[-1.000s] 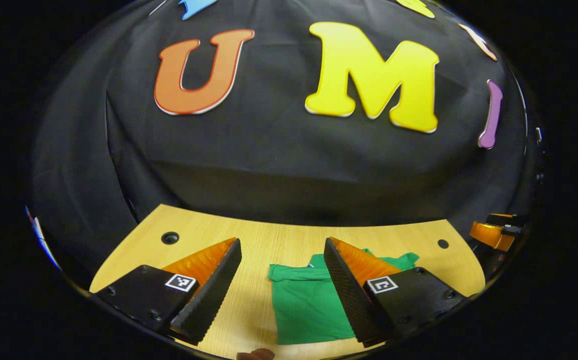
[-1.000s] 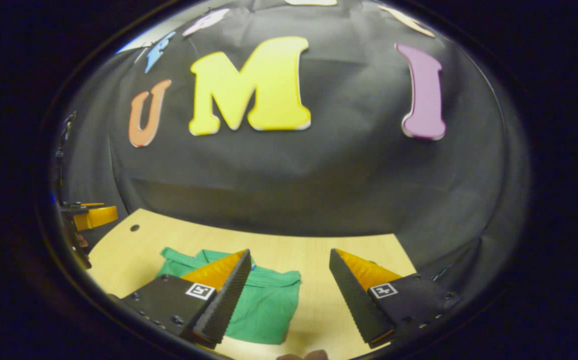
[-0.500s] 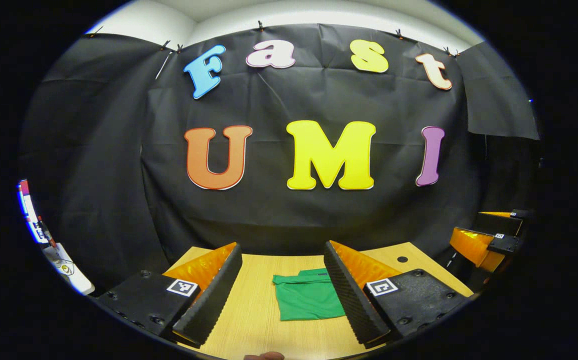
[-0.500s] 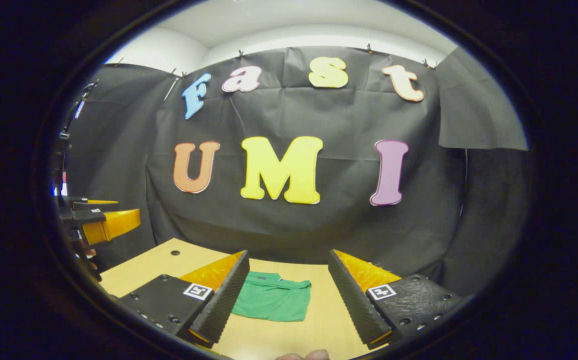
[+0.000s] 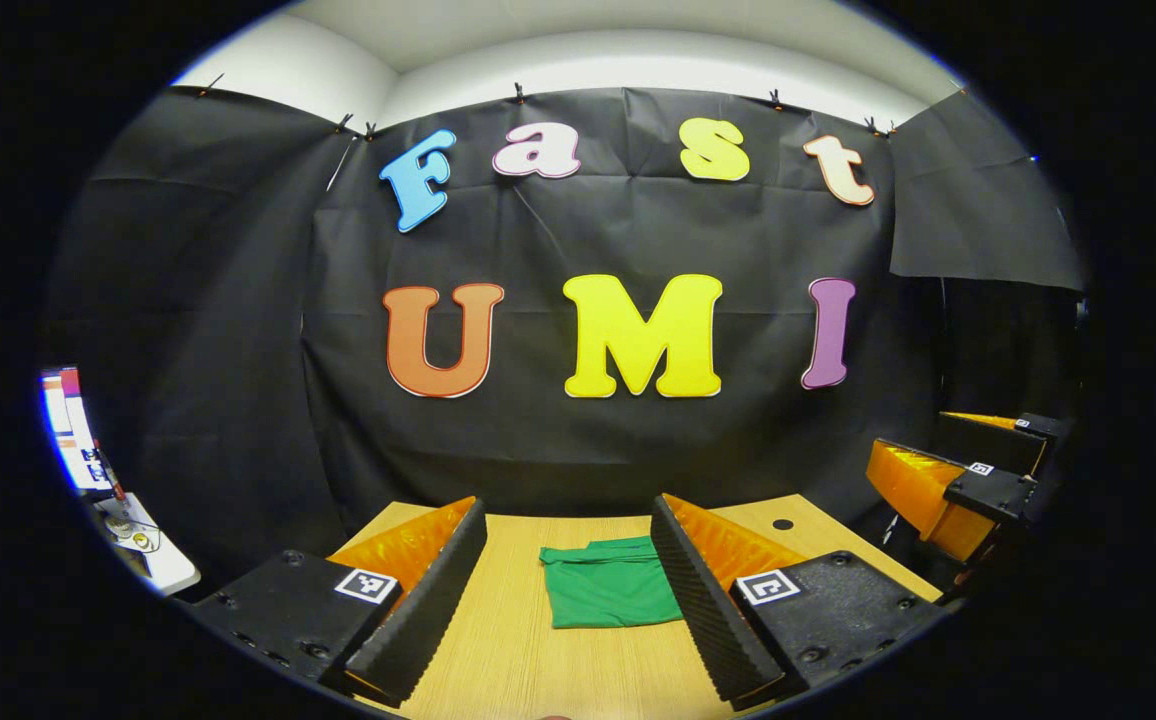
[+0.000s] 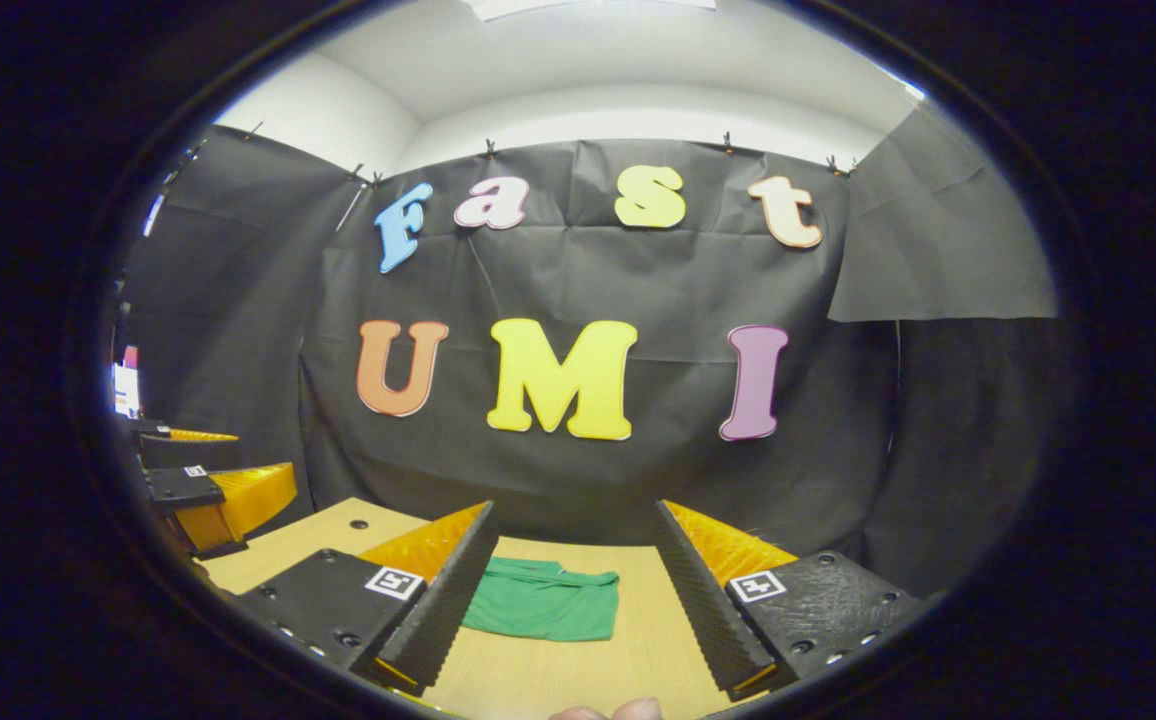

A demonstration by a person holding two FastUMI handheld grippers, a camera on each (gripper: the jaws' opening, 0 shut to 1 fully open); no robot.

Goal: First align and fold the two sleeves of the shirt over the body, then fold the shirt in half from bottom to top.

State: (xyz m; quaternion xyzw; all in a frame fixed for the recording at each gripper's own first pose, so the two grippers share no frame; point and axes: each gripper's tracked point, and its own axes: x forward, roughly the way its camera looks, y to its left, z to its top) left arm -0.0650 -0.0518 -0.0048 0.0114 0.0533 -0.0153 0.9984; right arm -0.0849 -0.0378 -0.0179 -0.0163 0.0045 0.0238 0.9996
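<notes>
Both cameras sit low at the near edge of the bench [image 5: 528, 650], well back, facing level toward the far black cloth wall [image 5: 638, 440]. The left gripper view looks from the left, the right gripper view from the right. They share the bench and the folded green shirt [image 5: 608, 595] [image 6: 543, 600].

one folded green shirt [image 5: 606, 594], one wooden table [image 5: 538, 660], two grippers, left gripper [image 5: 568, 600] and right gripper [image 6: 578, 590], two small holes in the tabletop
</notes>
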